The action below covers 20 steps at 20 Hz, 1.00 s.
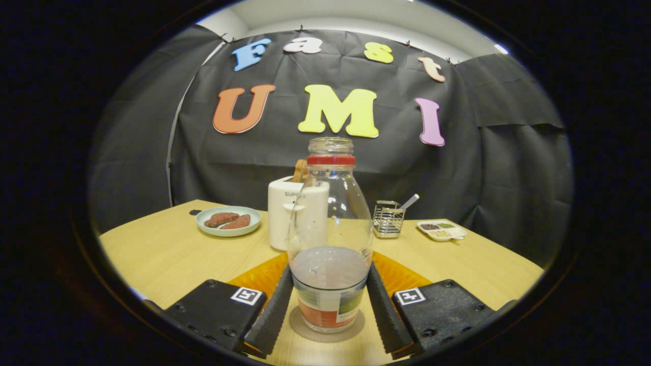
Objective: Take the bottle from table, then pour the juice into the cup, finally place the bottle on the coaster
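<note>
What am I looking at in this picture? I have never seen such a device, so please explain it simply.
A person holds a hand tool with two fingers, and a wide-angle camera on the tool looks forward along them. The gripper has one finger on each side of a clear bottle, close against it. The bottle stands upright on a round coaster and holds a little juice at the bottom. Under it is a wooden table with an orange mat. Beyond the bottle stand a white toaster, a plate with two brown pieces, a wire holder and a small dish.
</note>
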Each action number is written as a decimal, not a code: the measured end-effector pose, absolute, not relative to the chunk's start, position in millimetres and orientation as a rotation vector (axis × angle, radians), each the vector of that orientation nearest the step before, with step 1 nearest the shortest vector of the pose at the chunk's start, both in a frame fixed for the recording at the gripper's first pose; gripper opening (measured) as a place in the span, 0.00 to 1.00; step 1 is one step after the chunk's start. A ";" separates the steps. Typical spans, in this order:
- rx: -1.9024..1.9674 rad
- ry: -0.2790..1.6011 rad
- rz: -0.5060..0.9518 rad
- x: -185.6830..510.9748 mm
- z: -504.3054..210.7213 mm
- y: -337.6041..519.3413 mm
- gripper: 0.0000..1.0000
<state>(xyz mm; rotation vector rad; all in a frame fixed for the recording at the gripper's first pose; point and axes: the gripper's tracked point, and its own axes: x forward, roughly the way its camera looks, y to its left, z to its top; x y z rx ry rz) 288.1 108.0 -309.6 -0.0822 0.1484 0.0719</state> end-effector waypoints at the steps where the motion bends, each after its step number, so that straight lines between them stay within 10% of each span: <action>1: -0.073 0.152 0.078 288.4 -310.6 108.9 0.81; 7: -0.079 0.148 0.074 285.7 -305.6 107.2 1.00; 20: -0.036 0.132 0.079 258.3 -270.3 100.8 1.00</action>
